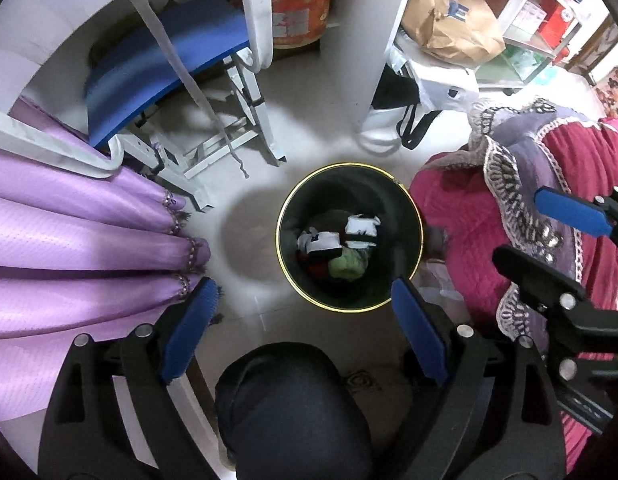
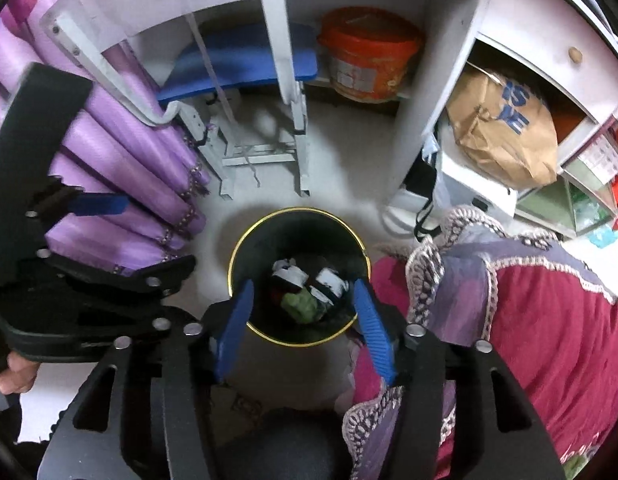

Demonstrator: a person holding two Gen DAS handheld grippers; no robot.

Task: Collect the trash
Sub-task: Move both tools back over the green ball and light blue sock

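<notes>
Left gripper [image 1: 305, 312] was spread wide, blue pads empty, pointing almost straight down with a dark-trousered knee [image 1: 293, 408] directly beneath it. Right gripper [image 2: 303, 328] was parted about halfway, nothing between the pads, also aimed steeply down. The round black bin with the gold rim [image 2: 245, 240] sat on the pale tiled floor [image 1: 249, 208], and in the right wrist view its near rim fell right between the right gripper's pads, so the right was effectively over the opening. In the left wrist view the same bin [image 1: 413, 216] lay a bit ahead of the left gripper, nearer its right pad, so the left sat slightly short of it. The right one was the closer. Trash already in the bin: crumpled white-and-black paper pieces [image 2: 293, 276], a green wad [image 2: 301, 306], something red underneath, hard to make out. Judging by empty pads above the pile, a drop looked finished and both grippers were free for the next pickup. No loose trash was visible on the floor around the bin. Beside the bin on the right: a magenta quilted cover with a grey lace-edged throw [image 2: 549, 320]. On the left: lilac curtain folds [image 1: 69, 240]. Further back: a white folding frame with a blue padded seat [image 1: 165, 64], an orange plastic bucket [image 2: 369, 56], and a brown paper bag with blue lettering [image 2: 505, 128] on white shelving.
</notes>
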